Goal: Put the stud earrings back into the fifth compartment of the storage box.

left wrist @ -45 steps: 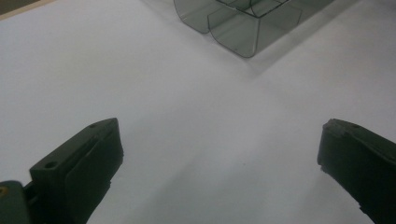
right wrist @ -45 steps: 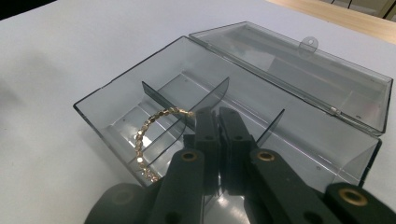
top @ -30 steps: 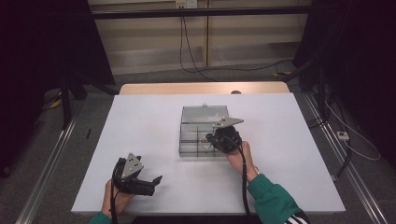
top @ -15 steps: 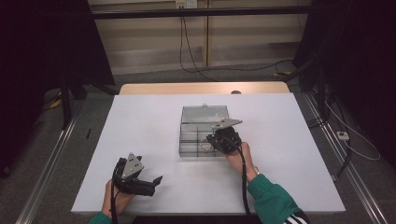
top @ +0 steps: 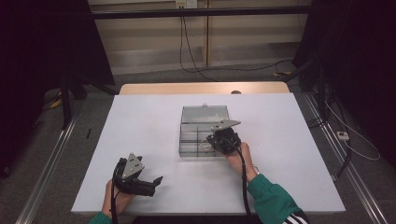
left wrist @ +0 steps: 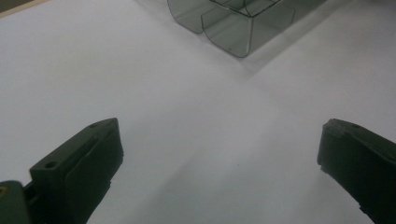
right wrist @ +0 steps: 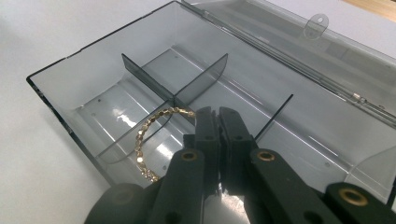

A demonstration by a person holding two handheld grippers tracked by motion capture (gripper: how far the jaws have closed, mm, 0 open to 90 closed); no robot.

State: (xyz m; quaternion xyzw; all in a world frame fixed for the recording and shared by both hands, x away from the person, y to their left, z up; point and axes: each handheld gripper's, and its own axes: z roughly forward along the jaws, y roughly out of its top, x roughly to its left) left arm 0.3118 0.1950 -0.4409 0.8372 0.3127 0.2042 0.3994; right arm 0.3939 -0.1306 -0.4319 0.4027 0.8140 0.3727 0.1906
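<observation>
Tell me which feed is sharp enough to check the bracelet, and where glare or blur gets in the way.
Right gripper view: bracelet sharp, though white glare streaks the organiser box floor beneath it. Left gripper view: near jaws soft, box corner clear. High view: table evenly lit, surroundings dark, bracelet too small to judge.

Gold bracelet (right wrist: 148,140) lower arc hidden behind hand-held gripper (right wrist: 218,122), possibly pinched, box (left wrist: 232,22) cropped at top edge

**Little movement at the box**

The right gripper (top: 218,140), pinching a gold bracelet (right wrist: 154,135), has crept slightly toward the near edge of the clear box (top: 187,140). The left gripper (top: 154,183) has shifted only a trace on the table (top: 140,121).
</observation>
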